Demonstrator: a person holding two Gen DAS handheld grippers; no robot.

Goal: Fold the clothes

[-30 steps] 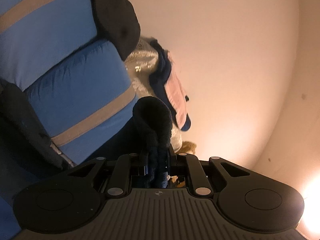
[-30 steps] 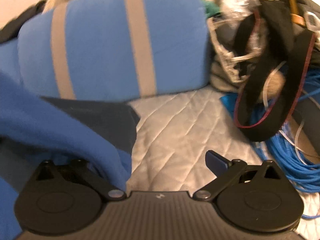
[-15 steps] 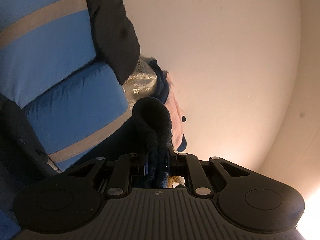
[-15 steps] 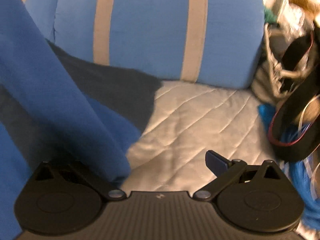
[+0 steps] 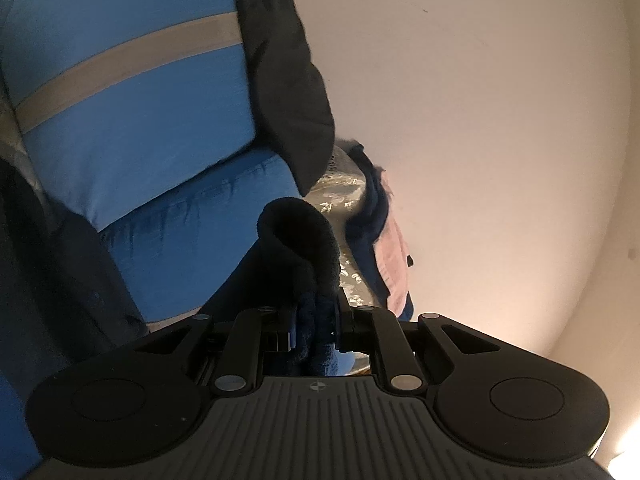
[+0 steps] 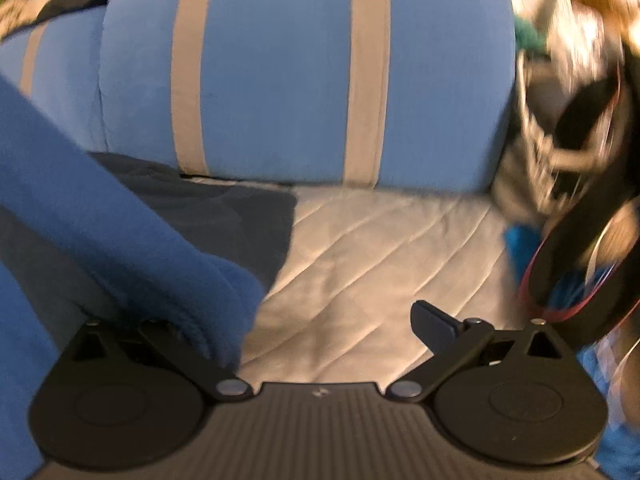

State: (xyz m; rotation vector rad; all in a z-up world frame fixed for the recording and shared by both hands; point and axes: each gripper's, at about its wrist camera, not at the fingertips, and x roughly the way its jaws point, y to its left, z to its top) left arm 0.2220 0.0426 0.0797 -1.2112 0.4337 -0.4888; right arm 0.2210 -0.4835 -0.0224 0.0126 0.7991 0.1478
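Observation:
My left gripper (image 5: 314, 330) is shut on a fold of dark blue fleece garment (image 5: 304, 240), which bulges up between the fingers and looks almost black in shadow. In the right wrist view the same blue fleece (image 6: 120, 232) drapes from the upper left across the left finger and hides it. My right gripper (image 6: 320, 320) is open: its right finger (image 6: 434, 324) stands free over the quilted white cover (image 6: 380, 248). Whether any fleece lies between its fingers I cannot tell.
Blue cushions with beige stripes (image 6: 304, 72) stand behind the cover and also show in the left wrist view (image 5: 132, 112). A dark cloth (image 6: 224, 212) lies by them. Clutter of bags, black straps (image 6: 580, 216) and blue cable sits on the right. A pale wall (image 5: 480, 140) fills the left view.
The right gripper has swung left and closer to the striped cushion, and the fleece now hangs lower over its left finger. The left gripper tilted a little, still gripping the fleece.

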